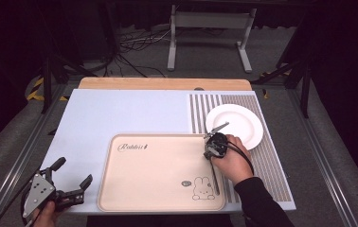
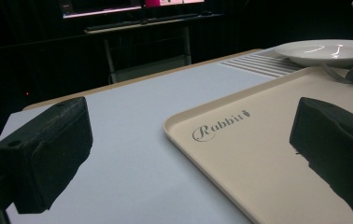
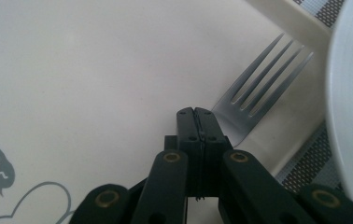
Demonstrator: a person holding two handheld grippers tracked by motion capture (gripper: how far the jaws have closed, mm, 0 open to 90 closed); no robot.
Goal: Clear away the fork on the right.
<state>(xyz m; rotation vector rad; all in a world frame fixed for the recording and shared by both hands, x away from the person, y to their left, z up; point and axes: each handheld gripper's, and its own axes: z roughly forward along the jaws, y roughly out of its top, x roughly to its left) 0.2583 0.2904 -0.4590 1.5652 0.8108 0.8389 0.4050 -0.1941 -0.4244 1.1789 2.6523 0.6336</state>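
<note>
A metal fork (image 3: pixel 258 88) lies at the right edge of the beige rabbit tray (image 1: pixel 153 175), its tines (image 1: pixel 221 126) pointing at the white plate (image 1: pixel 236 125). My right gripper (image 1: pixel 212 142) points down over the fork's neck. In the right gripper view its jaws (image 3: pixel 195 114) stand closed together, and the neck disappears under their tips. My left gripper (image 1: pixel 73 174) rests at the table's front left corner, open and empty. The left gripper view (image 2: pixel 191 121) looks across the tray (image 2: pixel 258 154) toward the plate (image 2: pixel 324 51).
The plate stands on a grey striped mat (image 1: pixel 267 161) to the right of the tray. The pale blue tabletop (image 1: pixel 120 113) stretches bare to the left and behind the tray. Cables and a white stand (image 1: pixel 210 28) are on the floor beyond the table.
</note>
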